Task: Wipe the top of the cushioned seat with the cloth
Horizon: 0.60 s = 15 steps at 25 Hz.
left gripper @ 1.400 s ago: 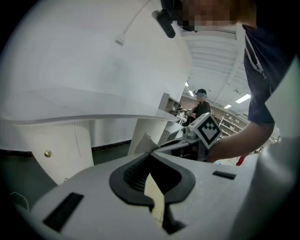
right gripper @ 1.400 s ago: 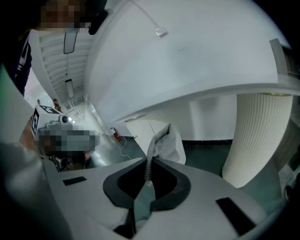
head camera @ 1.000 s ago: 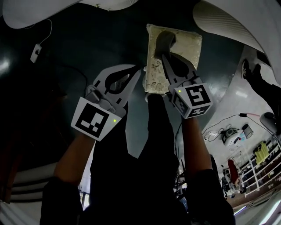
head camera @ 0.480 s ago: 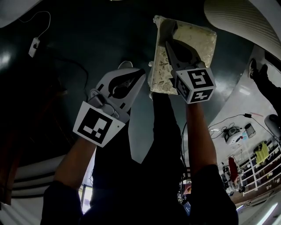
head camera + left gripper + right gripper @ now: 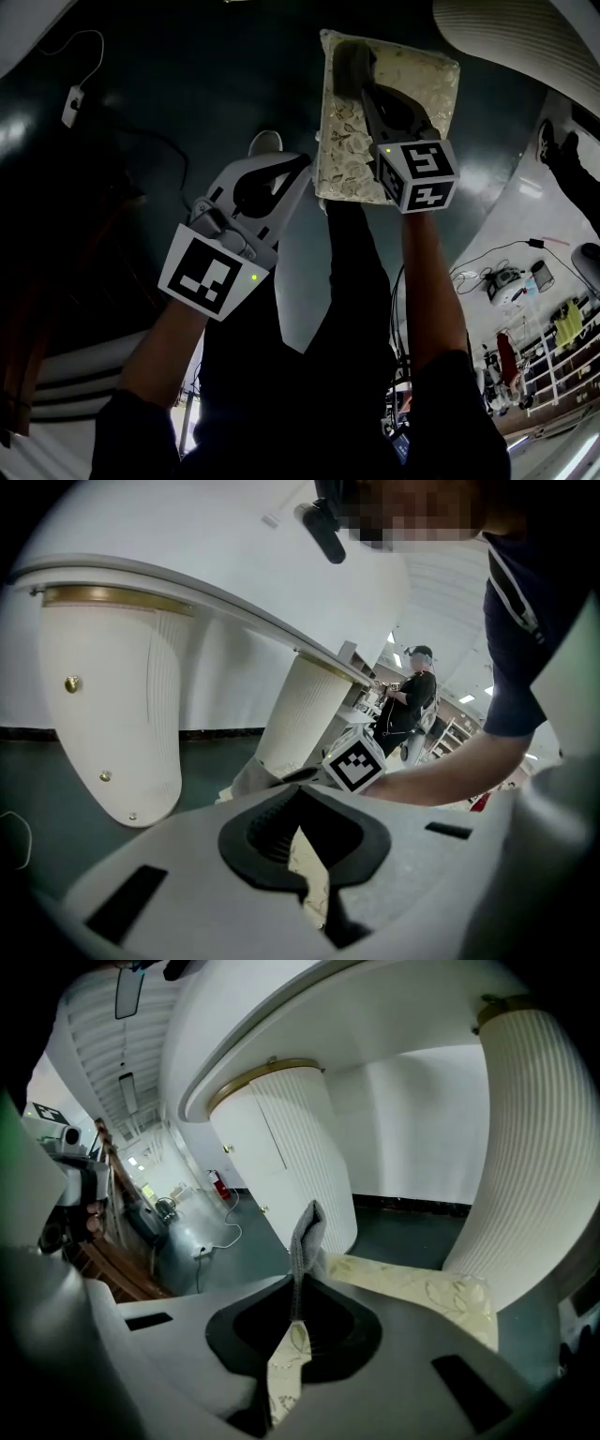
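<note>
1. This was mid-wipe. My right gripper (image 5: 368,97) was clamped tight on the cloth (image 5: 347,64), with the wad pressed on the cushioned seat (image 5: 417,75) at its far left corner. So the wiping step was under way, and I couldn't judge how much of the top was done.
2. The seat sat on the dark green floor (image 5: 187,84), in front of me and off to the right, tucked near a white ribbed column (image 5: 530,1147).
3. My left gripper (image 5: 300,165) was shut with nothing in it. It hung over the floor just beside the seat's near left edge, not helping at all.
4. In the right gripper view the cloth (image 5: 305,1232) was a grey, slightly fuzzy folded strip poking up past the jaw tips. It looked soft and floppy, so I'd guess it would drag and bunch rather than slide clean.
5. The seat (image 5: 422,1293) was a flat rectangular pad in cream fabric with a pale leafy pattern and a sewn edge seam. It looked a bit slick, maybe satiny, and squishy underneath.
6. Next move, I reckoned: pull the cloth across toward the right and near edges with even downward pressure, keeping the squeeze firm so the cloth didn't slip out.
7. The pad looked light enough to skid, so the left gripper might have needed to pin a corner.
</note>
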Motion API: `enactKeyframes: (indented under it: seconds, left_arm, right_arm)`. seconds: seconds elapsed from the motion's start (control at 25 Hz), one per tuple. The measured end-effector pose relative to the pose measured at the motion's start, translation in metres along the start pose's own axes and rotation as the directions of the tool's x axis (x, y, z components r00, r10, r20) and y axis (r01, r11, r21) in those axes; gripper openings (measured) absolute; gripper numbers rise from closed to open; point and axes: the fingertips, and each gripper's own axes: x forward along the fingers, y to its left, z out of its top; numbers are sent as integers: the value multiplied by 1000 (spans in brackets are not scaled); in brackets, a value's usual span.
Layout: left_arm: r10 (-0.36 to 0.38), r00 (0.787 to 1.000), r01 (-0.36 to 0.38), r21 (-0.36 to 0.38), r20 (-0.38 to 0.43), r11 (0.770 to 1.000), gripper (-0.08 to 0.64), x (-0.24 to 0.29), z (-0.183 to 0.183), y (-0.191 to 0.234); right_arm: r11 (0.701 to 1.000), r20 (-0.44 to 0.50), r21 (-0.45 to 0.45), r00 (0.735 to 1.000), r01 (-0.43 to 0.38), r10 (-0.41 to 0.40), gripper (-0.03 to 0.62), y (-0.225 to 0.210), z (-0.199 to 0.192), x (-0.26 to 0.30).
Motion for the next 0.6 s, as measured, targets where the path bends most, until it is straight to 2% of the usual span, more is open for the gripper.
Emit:
enactKeyframes:
  seconds: [0.28, 0.6]
  left_arm:
    - [-34, 999, 34, -10, -29, 999, 8, 30, -3, -23]
    - [-85, 995, 85, 12, -45, 996, 8, 58, 7, -50]
  right_arm:
    - [998, -10, 43, 998, 56, -55, 34, -50, -20, -13]
    - [986, -6, 107, 992, 129, -129, 34, -100, -38, -45]
